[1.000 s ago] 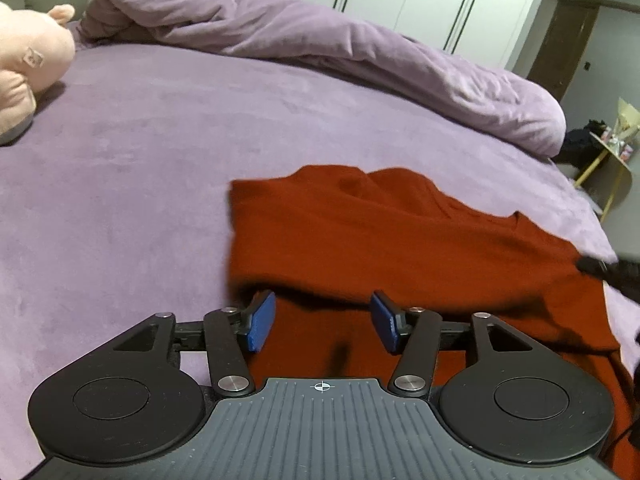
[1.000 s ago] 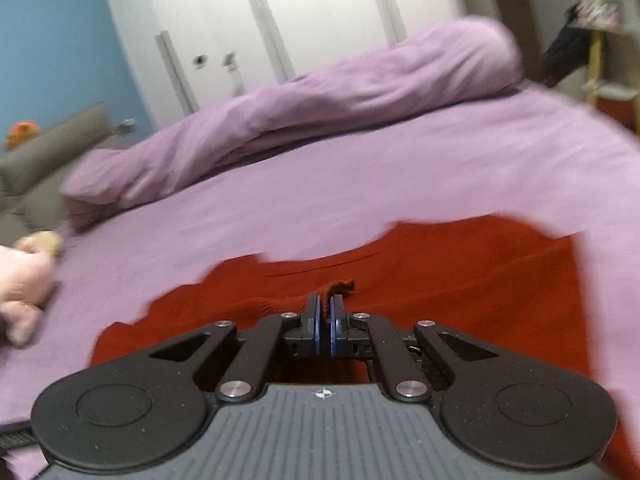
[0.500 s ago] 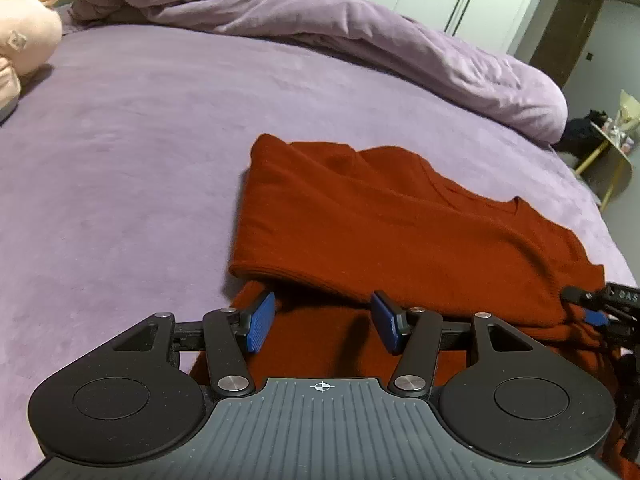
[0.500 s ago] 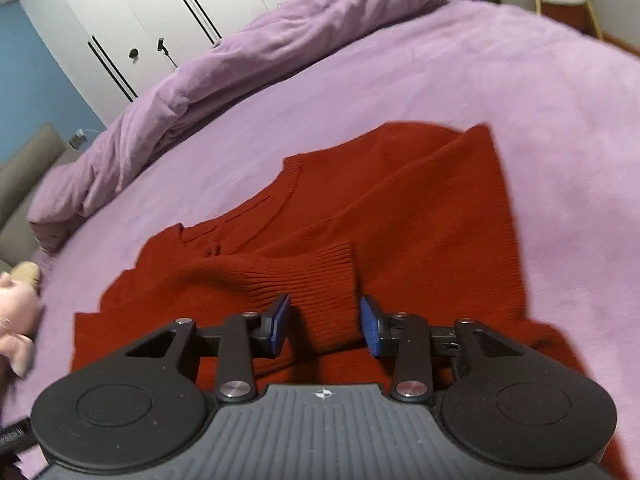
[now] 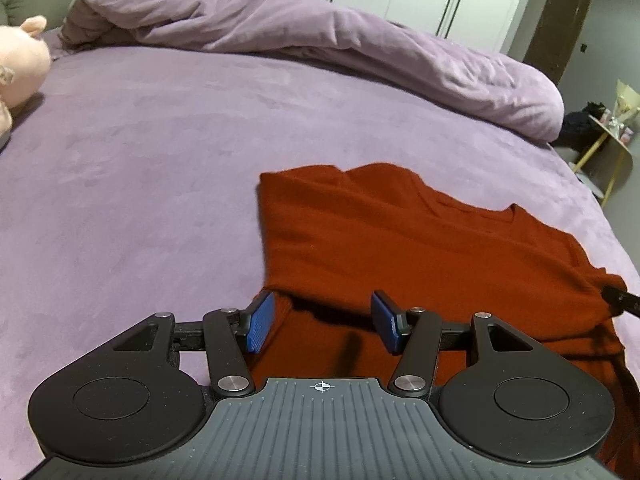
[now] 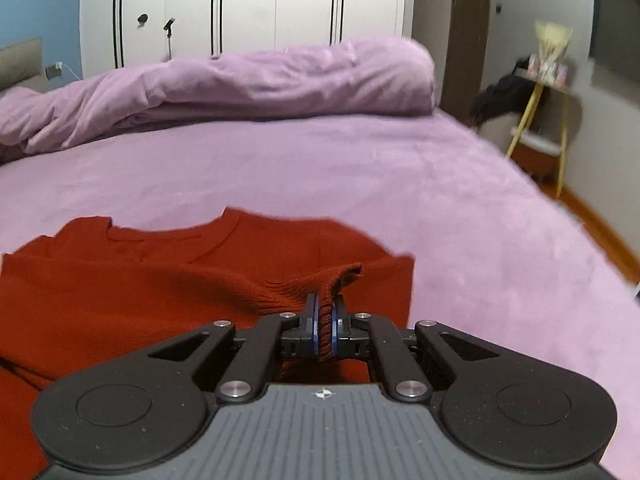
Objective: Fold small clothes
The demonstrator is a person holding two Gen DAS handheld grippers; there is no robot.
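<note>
Right tongs (image 6: 325, 322) around sweater cuff (image 6: 336, 276)

1. No words, brand names or numbers to read anywhere in either view.
2. Only sign on show: a small white crosshair mark on the grey ribbed housing of the left gripper (image 5: 323, 322).
3. Same crosshair mark on the housing of the right gripper (image 6: 325, 330).
</note>
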